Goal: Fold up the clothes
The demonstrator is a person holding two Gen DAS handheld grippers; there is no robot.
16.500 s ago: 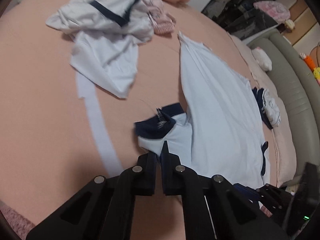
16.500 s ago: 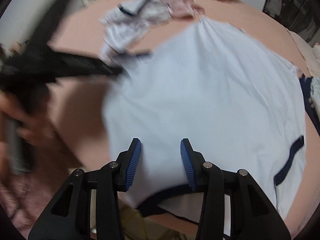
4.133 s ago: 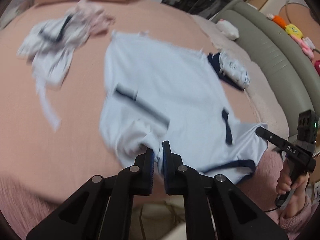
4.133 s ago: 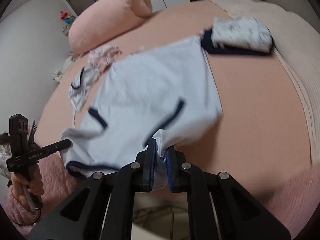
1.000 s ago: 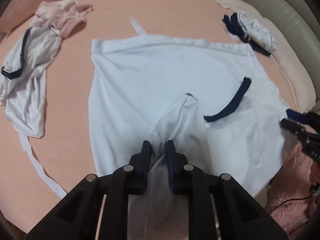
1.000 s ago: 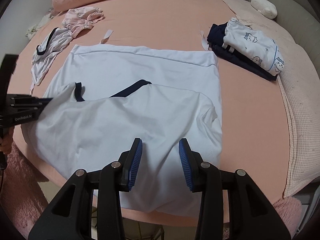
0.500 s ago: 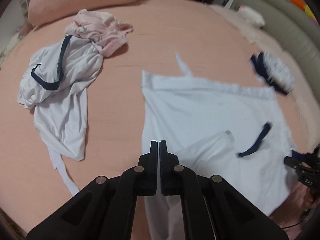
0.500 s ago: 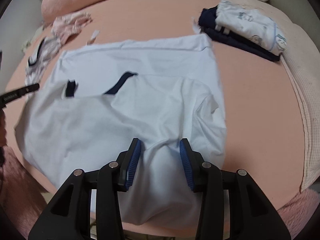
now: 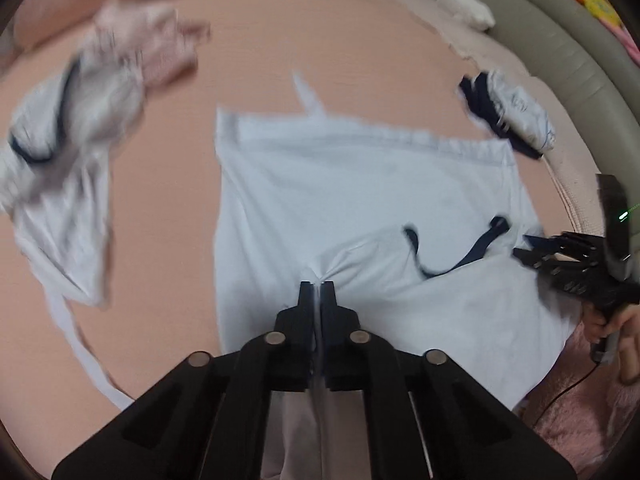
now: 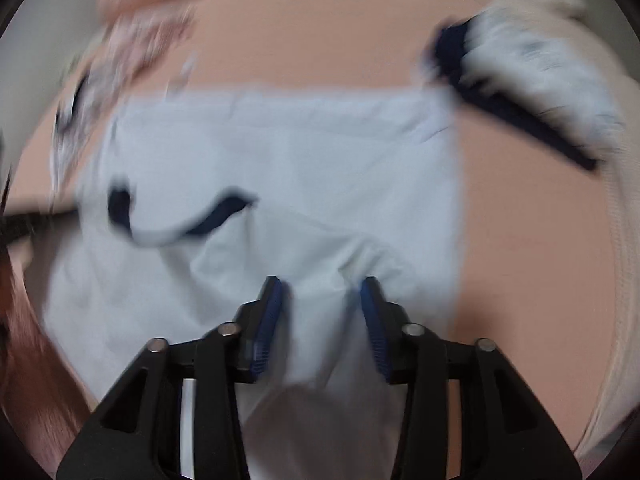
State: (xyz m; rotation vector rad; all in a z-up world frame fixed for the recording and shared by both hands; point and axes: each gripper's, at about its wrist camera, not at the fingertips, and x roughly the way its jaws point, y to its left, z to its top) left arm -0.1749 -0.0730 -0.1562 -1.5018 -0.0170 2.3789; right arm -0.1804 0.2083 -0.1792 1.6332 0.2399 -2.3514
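A white shirt (image 9: 360,184) with navy collar trim (image 9: 452,256) lies spread on the pink bed (image 9: 360,32), its near part folded over. My left gripper (image 9: 318,282) is shut, pinching a puckered fold of the shirt near the collar. In the right wrist view the shirt (image 10: 300,160) fills the middle. My right gripper (image 10: 322,300) is low over its near right part. The jaws are closing, and a ridge of cloth stands between the blue pads (image 10: 272,320) without being pinched. The right gripper (image 9: 560,256) also shows at the shirt's right edge, in a hand (image 9: 612,320).
A heap of white and navy garments (image 9: 68,152) and a pink garment (image 9: 152,52) lie at the far left. A folded navy and white stack (image 9: 516,120) sits at the far right, near a grey padded surround (image 9: 560,40). Bare sheet lies to the right of the shirt (image 10: 540,260).
The left gripper let a raised fold drop and now pinches the shirt nearer the collar. The right gripper has sunk closer to the shirt and its jaws have narrowed around a ridge of cloth.
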